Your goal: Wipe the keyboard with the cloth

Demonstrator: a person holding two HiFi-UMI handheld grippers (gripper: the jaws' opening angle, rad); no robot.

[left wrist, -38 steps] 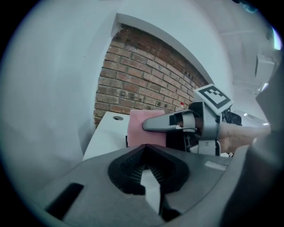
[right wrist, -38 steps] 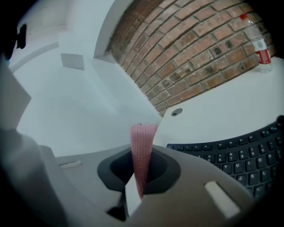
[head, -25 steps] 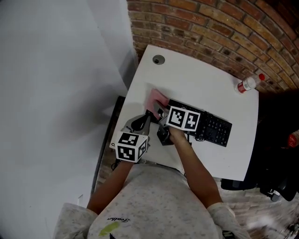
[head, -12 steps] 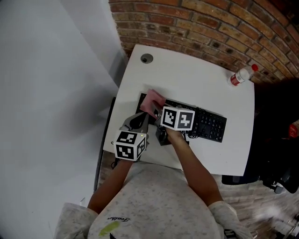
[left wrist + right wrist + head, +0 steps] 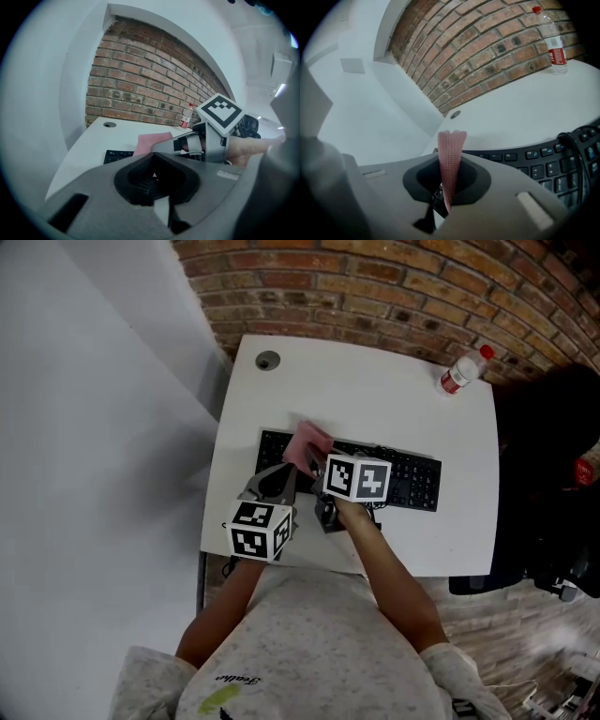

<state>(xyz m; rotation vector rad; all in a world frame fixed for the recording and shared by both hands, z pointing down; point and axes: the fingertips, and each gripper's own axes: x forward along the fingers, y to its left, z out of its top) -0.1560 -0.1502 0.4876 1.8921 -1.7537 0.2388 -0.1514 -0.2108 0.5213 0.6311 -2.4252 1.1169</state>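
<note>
A black keyboard lies across the middle of the white table. My right gripper is shut on a pink cloth, which rests on the keyboard's left part. In the right gripper view the cloth stands upright, pinched between the jaws, with the keys to its right. My left gripper hovers by the table's near left edge, close to the keyboard's left end. Its jaws look shut with nothing between them. In the left gripper view the cloth lies ahead.
A plastic water bottle with a red cap stands at the table's far right corner. A round cable hole sits at the far left. A brick wall runs behind the table. A dark chair stands to the right.
The head view has shifted, so the table sits further left in the picture. The right gripper with the cloth has slid a little rightwards, uncovering the keyboard's left end. The left gripper has barely moved.
</note>
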